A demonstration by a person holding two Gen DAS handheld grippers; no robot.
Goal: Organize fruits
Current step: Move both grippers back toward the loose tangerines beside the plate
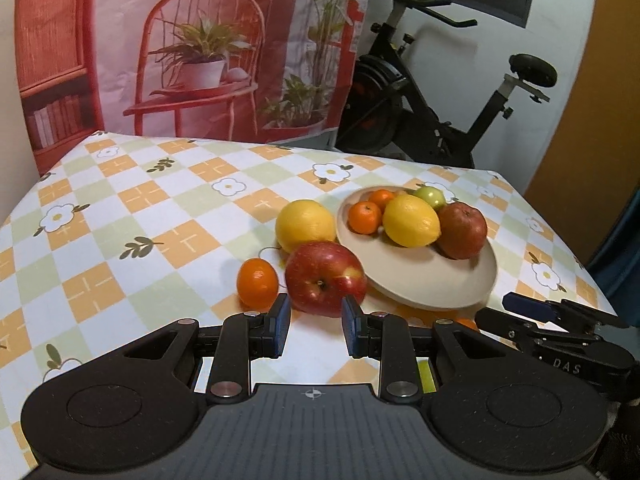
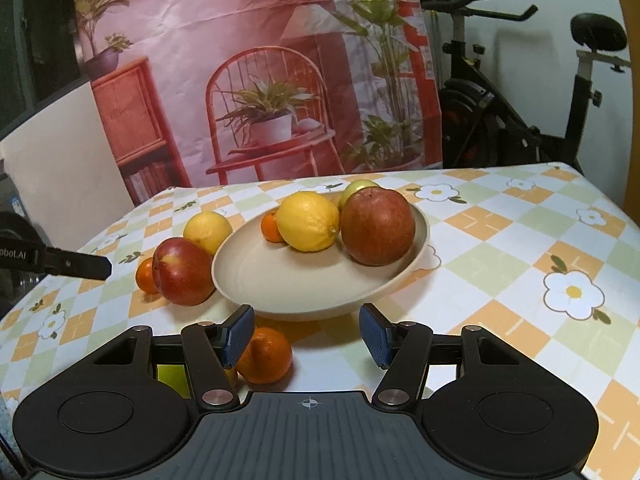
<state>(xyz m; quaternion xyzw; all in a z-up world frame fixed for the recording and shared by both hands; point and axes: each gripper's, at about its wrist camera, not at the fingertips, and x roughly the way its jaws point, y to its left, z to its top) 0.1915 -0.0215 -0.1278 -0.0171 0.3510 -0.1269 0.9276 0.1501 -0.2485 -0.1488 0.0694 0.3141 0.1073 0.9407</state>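
Far left in the left wrist view: wide stretch of bare checked tablecloth [image 1: 132,216], running back to the far edge under the printed backdrop [image 1: 200,40]. Plenty of free room there.

Moving right: lone mandarin [image 1: 257,283] on the cloth, just beside the red apple [image 1: 326,278]; yellow lemon [image 1: 306,225] tucked behind, touching the apple. Left gripper [image 1: 314,308] low over the cloth, jaws parted by a narrow gap, nothing gripped. Red apple right beyond the tips, wider than the gap; lone mandarin just outside the left finger.

Next, the beige bowl [image 1: 432,280], rim close against the red apple. Inside: two small mandarins [image 1: 365,217], a second lemon [image 1: 411,221], a green fruit [image 1: 430,197] at the back, a dark red apple [image 1: 462,230] on the right side.

Right of the bowl: table edge dropping away, exercise bike [image 1: 440,100] beyond the far corner.

Over to the right wrist view: right gripper [image 2: 306,316] parted wider, holding nothing, aimed at the bowl's near rim. Stray mandarin [image 2: 266,356] on the cloth by the near rim, partly hidden behind the left finger, not pinched. Whether finger and fruit touch, cannot tell. Broad open cloth on the far right, out to the table's edge.
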